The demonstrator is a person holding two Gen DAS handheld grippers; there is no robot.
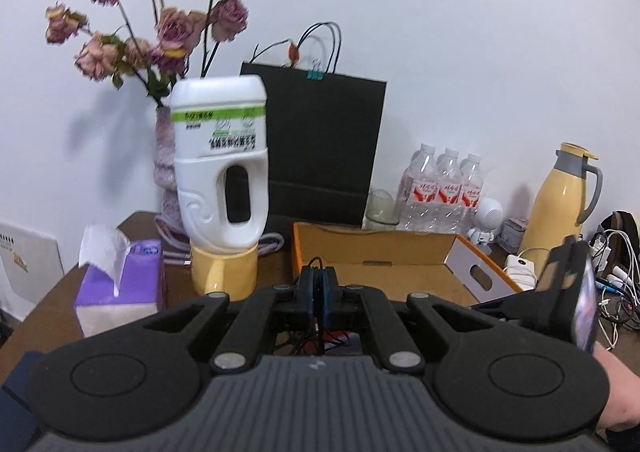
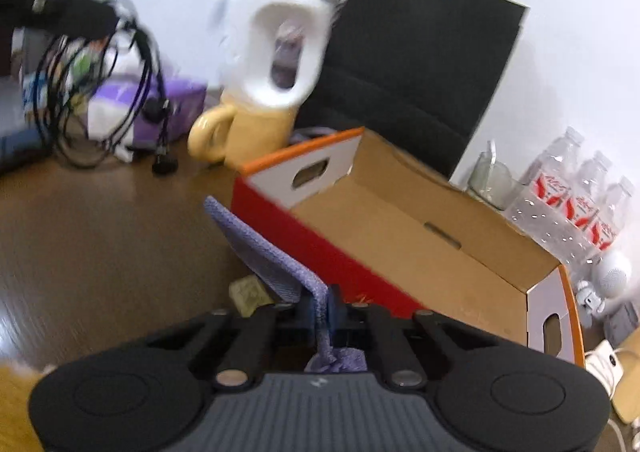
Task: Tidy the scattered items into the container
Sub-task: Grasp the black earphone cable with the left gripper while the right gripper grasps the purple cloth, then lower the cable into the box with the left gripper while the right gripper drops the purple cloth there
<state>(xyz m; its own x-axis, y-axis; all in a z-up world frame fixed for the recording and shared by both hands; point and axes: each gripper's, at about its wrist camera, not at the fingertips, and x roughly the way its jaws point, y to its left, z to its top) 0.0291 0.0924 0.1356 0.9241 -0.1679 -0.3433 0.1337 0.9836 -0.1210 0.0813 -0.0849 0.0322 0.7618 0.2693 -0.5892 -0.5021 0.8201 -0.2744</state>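
An open cardboard box (image 1: 384,252) with orange rim stands on the brown table; it also shows in the right wrist view (image 2: 420,248). My left gripper (image 1: 319,280) is shut on a thin black cable (image 1: 316,260), held near the box's left front corner. In the right wrist view the left gripper shows at the upper left with a bundle of black cables (image 2: 132,91) hanging from it. My right gripper (image 2: 323,308) is shut on a purple cloth (image 2: 264,252), left of the box's red side, above the table.
A white bottle (image 1: 222,155) stands upside down in a yellow mug (image 1: 224,272). A purple tissue pack (image 1: 120,284), a vase of dried roses (image 1: 164,171), a black paper bag (image 1: 324,147), water bottles (image 1: 444,187), a yellow thermos (image 1: 560,199) and tangled cords (image 1: 616,284) surround the box.
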